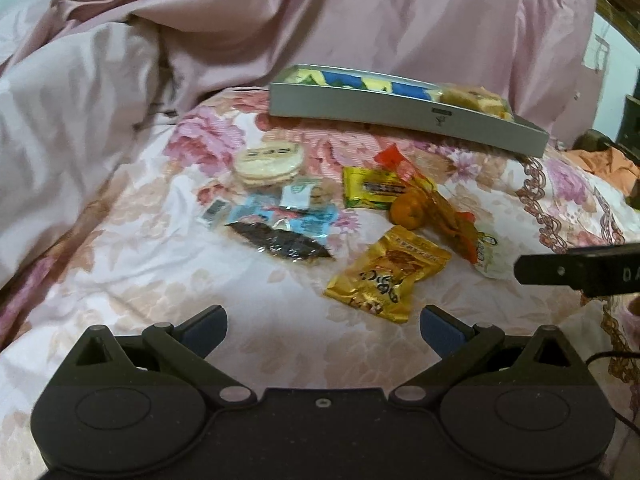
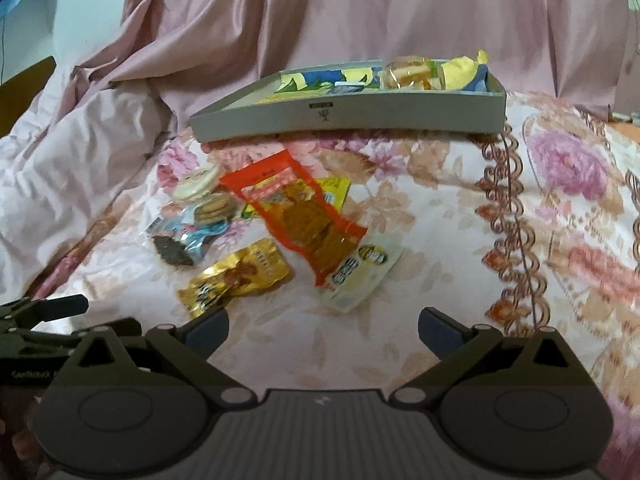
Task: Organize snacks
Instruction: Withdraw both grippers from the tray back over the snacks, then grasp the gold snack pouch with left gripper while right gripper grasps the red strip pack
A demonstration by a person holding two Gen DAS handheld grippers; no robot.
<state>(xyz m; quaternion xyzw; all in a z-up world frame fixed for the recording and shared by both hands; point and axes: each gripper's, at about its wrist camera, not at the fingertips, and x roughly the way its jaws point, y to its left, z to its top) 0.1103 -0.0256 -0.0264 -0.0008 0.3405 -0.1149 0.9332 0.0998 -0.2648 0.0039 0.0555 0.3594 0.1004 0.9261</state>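
Note:
Several wrapped snacks lie loose on a floral bedspread. In the left wrist view I see a gold packet, a dark brown packet, round rice crackers, a yellow packet, an orange fruit and a red-orange packet. Behind them lies a grey box with snacks inside. My left gripper is open and empty, just short of the gold packet. My right gripper is open and empty, near the gold packet, the white packet and the red-orange packet. The grey box sits beyond.
A rumpled pink duvet rises on the left and behind the box. Part of the right gripper juts in at the right edge of the left wrist view. A thin cable crosses the bedspread's lace border on the right.

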